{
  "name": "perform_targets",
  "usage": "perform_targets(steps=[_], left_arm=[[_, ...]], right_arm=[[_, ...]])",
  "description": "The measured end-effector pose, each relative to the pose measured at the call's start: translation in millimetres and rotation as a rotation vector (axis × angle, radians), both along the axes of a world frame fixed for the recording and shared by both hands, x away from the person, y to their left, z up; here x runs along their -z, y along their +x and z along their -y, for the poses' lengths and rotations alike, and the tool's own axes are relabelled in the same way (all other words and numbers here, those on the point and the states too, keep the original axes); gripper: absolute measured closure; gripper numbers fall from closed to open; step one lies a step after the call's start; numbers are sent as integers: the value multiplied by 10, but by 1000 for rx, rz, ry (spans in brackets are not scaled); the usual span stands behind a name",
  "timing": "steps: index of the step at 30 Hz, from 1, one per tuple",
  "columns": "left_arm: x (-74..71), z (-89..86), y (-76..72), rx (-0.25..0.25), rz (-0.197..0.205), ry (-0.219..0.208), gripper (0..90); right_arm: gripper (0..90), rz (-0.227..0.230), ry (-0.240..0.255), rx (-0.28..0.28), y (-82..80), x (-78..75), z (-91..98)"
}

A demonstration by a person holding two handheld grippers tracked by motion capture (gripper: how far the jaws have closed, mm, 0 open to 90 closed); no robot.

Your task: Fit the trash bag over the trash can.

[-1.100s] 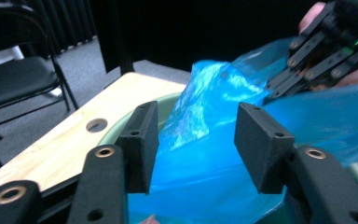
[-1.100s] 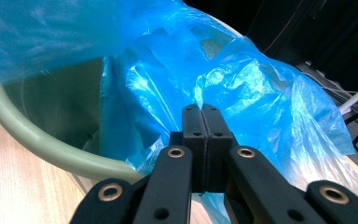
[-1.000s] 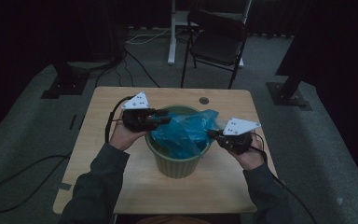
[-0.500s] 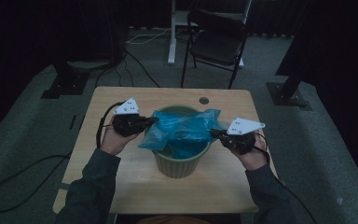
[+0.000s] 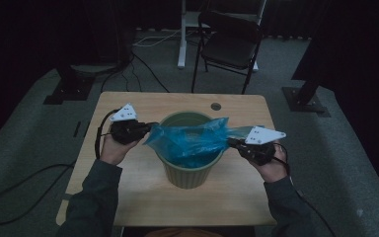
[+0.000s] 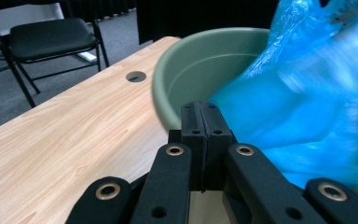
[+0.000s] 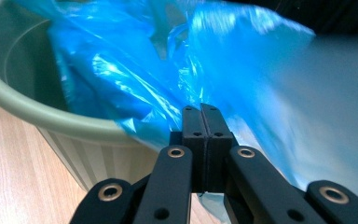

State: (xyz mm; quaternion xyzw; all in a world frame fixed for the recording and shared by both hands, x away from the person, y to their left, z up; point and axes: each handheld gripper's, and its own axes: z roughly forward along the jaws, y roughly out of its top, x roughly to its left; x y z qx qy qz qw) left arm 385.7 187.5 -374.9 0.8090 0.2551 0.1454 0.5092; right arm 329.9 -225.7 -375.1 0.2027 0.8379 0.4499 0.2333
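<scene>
A pale green ribbed bin (image 5: pixel 187 174) stands mid-table with a crumpled blue plastic bag (image 5: pixel 192 141) in its mouth. My left gripper (image 5: pixel 149 130) is just outside the bin's left rim, shut on the bag's left edge. In the left gripper view the jaws (image 6: pixel 200 110) are pressed together, with the blue bag (image 6: pixel 303 93) right behind them and the bin (image 6: pixel 186 65) beyond. My right gripper (image 5: pixel 232 143) is at the bin's right side, shut on the bag's right edge. Its tips (image 7: pixel 200 112) pinch the bag (image 7: pixel 135 70) above the bin's rim (image 7: pixel 51 116). The bag is stretched between the two grippers.
The wooden table (image 5: pixel 143 197) has a round cable hole (image 5: pixel 215 106) behind the bin. A black folding chair (image 5: pixel 232 47) and a white desk leg (image 5: pixel 181 34) stand beyond the far edge. Cables (image 5: pixel 15 197) lie on the grey floor at the left.
My left gripper has moved left from above the bin to outside its left rim and has drawn the bag's edge with it. The bag is spread wider. The right gripper has kept still.
</scene>
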Motion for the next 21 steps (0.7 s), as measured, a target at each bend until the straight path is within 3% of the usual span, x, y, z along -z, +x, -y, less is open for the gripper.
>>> perform_targets(steps=[21], left_arm=[[189,-240,97,-90,-52,-28,900]], right_arm=[[900,-51,-22,10,-79,134,159]])
